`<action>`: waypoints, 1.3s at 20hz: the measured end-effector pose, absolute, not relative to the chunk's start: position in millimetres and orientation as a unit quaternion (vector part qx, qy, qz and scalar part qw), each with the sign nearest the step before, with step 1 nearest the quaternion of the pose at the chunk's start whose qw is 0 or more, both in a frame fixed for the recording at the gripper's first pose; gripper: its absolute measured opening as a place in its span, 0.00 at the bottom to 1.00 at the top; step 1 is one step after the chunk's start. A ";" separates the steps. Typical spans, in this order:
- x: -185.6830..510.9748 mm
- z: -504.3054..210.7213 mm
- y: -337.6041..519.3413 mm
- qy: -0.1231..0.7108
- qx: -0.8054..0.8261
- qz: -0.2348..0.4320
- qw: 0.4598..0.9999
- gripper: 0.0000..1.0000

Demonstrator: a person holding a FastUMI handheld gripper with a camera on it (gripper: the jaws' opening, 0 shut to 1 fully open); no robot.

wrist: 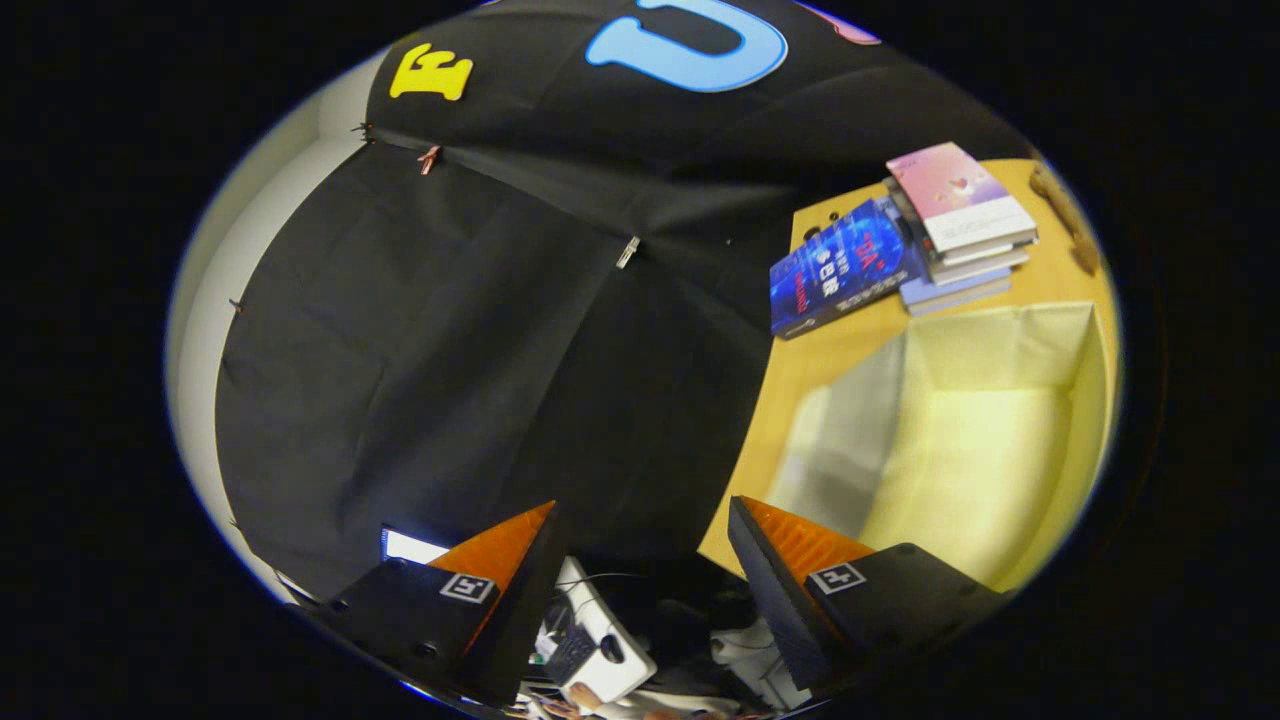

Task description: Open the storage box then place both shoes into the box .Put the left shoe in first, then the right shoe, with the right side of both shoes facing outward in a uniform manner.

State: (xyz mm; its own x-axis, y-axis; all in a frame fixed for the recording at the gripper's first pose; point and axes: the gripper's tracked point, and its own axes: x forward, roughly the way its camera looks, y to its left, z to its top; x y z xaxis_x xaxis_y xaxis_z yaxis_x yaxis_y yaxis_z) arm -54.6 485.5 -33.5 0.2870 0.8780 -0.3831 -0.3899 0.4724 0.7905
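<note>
Fingers spread wide and empty, the gripper (640, 560) hangs beside the open storage box (1000, 440), whose thin walls look light, probably flexible, best gripped at the rim.

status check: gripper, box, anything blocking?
Gripper open, holding nothing, fingers aimed at the black cloth. Storage box on the wooden table ahead of the right finger, interior showing, no shoe inside. Stack of books beyond it, not blocking.

Black cloth wall (450, 350); wooden table (850, 345) beside it, books (900, 250) stacked.
</note>
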 end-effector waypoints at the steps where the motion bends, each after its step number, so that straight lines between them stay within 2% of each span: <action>1: -46.9 -32.5 466.2 0.405 0.276 0.415 0.767 0.98; 7: -4.5 -64.7 322.3 0.338 0.155 0.311 0.875 0.98; 11: 9.2 -102.9 225.0 0.331 0.080 0.233 0.911 0.98; 20: 22.4 -211.7 82.0 0.395 0.006 0.120 0.911 0.99; 26: 19.9 -289.4 53.9 0.447 -0.042 0.137 0.883 0.99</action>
State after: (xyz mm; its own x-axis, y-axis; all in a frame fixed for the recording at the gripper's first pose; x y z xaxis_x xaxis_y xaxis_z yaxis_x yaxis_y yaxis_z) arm 19.9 53.9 -289.4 0.5623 0.2055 -0.8010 -0.2799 0.9588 0.0495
